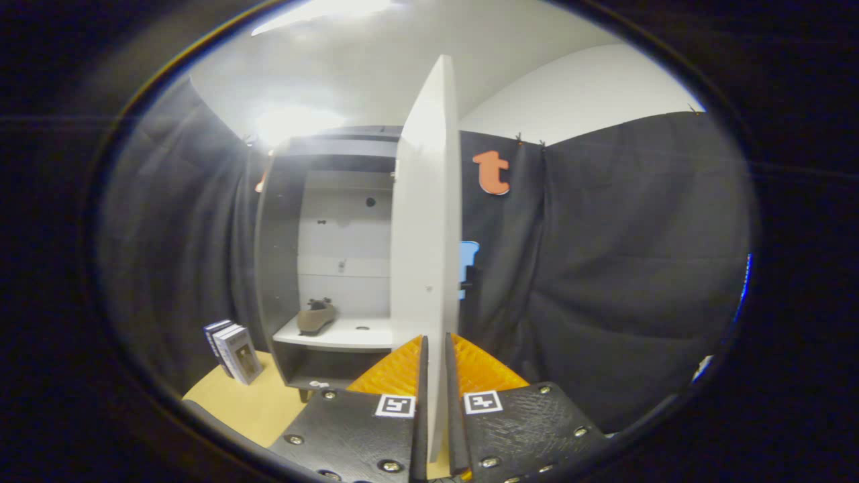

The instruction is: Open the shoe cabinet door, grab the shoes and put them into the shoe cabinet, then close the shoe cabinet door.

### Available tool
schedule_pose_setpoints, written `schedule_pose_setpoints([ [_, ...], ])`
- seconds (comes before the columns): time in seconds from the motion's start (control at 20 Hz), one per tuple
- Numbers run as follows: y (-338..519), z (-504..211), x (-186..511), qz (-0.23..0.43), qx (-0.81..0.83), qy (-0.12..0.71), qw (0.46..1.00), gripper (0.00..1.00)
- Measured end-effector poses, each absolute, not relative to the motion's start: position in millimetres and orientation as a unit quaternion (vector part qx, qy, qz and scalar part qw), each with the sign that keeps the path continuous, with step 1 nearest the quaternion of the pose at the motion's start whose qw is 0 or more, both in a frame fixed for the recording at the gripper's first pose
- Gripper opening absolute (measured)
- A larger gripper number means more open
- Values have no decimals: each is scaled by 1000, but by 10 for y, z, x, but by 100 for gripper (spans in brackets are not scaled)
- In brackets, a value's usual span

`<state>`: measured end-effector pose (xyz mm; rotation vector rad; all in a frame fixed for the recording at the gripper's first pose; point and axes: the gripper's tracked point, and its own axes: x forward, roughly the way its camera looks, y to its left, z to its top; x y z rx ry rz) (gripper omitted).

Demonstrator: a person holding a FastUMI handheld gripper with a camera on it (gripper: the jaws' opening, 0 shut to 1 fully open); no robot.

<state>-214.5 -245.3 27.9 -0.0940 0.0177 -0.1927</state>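
The shoe cabinet door (424, 221) is a flat white panel, stiff and light enough to swing on its hinges with a steady pull or push; its smooth painted faces look slippery, so the sound place to hold it is the free edge low down, with 1 pad on each face. That is just where it sits now — edge-on and upright, running from between the 2 fingers of the hand-held gripper (435, 396) up and away. The fingers stand close on either side of the panel and appear to pinch it, though the narrow dark lines beside the edge make it hard to say that both pads truly press. Beyond the fingers and to the left stands the shoe cabinet (322, 268), open, a dark carcass with a pale back. 1 brown shoe (316, 316) lies on its white shelf (356, 333), at the left end, soft and light by the look of it. Near left of the cabinet, on the tan bench (248, 402), a small stack of books (233, 349) leans upright — well apart from the door's swing.
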Motion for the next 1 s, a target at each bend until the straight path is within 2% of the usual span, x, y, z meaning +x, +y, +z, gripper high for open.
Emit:
schedule_pose_setpoints([
  [0.4,-1497,-1055,-1852,21,-50,138,989,12],
  [0.45,-1440,-1239,-1829,28,-46,158,986,12],
  [0.5,-1403,-1467,-1792,32,-44,180,982,17],
  [0.8,-1143,-2916,-1603,61,-48,323,943,20],
  [0.9,-1094,-3375,-1569,66,-59,367,926,26],
  [1.0,-1056,-3783,-1554,69,-69,408,908,26],
])
